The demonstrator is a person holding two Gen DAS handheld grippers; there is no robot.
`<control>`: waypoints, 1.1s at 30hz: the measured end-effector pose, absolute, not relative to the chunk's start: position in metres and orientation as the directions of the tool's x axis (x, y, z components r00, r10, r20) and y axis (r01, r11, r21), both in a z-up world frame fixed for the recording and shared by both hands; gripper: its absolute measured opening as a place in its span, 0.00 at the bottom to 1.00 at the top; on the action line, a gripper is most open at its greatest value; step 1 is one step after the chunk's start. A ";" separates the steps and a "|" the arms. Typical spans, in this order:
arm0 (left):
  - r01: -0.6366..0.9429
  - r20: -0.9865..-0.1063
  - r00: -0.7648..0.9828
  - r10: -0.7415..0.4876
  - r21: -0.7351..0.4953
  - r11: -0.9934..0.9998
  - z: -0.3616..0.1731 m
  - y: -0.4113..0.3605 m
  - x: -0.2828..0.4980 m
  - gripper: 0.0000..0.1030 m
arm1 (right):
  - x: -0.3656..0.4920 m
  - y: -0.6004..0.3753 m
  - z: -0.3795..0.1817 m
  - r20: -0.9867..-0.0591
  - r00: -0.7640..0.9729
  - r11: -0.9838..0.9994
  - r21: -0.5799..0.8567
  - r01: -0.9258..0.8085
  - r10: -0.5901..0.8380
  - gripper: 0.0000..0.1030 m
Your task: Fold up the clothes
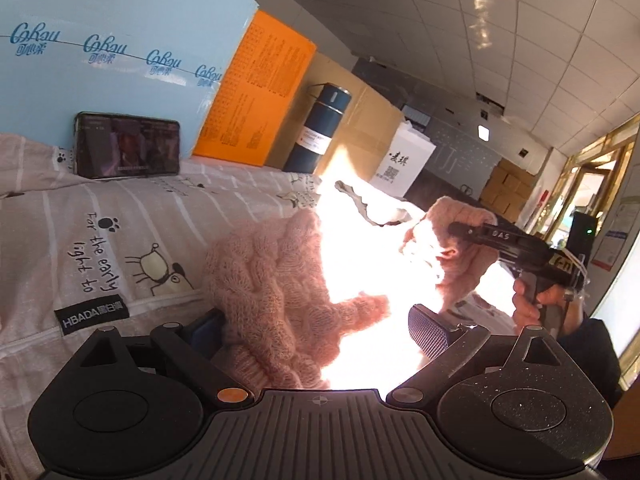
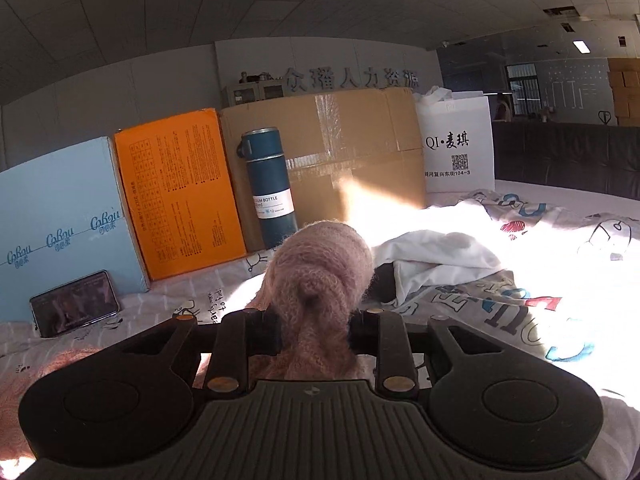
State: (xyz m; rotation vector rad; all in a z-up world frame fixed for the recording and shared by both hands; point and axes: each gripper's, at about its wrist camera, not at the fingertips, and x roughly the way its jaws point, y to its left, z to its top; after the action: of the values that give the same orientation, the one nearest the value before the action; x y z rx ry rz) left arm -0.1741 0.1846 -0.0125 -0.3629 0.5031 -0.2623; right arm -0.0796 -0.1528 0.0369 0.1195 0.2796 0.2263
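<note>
A fuzzy pink cable-knit sweater (image 1: 272,280) hangs lifted above the printed bedsheet (image 1: 120,240). My left gripper (image 1: 316,324) has its fingers (image 1: 428,332) spread wide, with a bunch of the sweater lying between them against the left pad. My right gripper (image 2: 316,332) is shut on a bunched fold of the pink sweater (image 2: 320,272). In the left wrist view the right gripper (image 1: 452,229) shows at the right, clamping another part of the knit. Strong sunlight washes out the sweater's middle.
A phone (image 1: 128,146) leans on a light blue box (image 1: 120,40). An orange box (image 1: 260,88), a dark teal bottle (image 1: 316,128), a cardboard box (image 2: 340,152) and a white bag (image 2: 460,144) line the back. White and dark clothes (image 2: 432,260) lie to the right.
</note>
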 end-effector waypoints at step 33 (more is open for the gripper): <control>-0.036 -0.189 0.978 -0.083 -0.553 0.832 -0.004 0.234 -0.200 0.94 | -0.149 -0.063 0.042 -0.133 0.253 0.278 0.219 -0.935 0.958 0.94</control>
State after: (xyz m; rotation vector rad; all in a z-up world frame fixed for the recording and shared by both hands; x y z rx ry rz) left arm -0.1997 0.2340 -0.0037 -0.5882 0.2095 -0.0249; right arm -0.1485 -0.0632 0.0421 0.1024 0.2593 1.2895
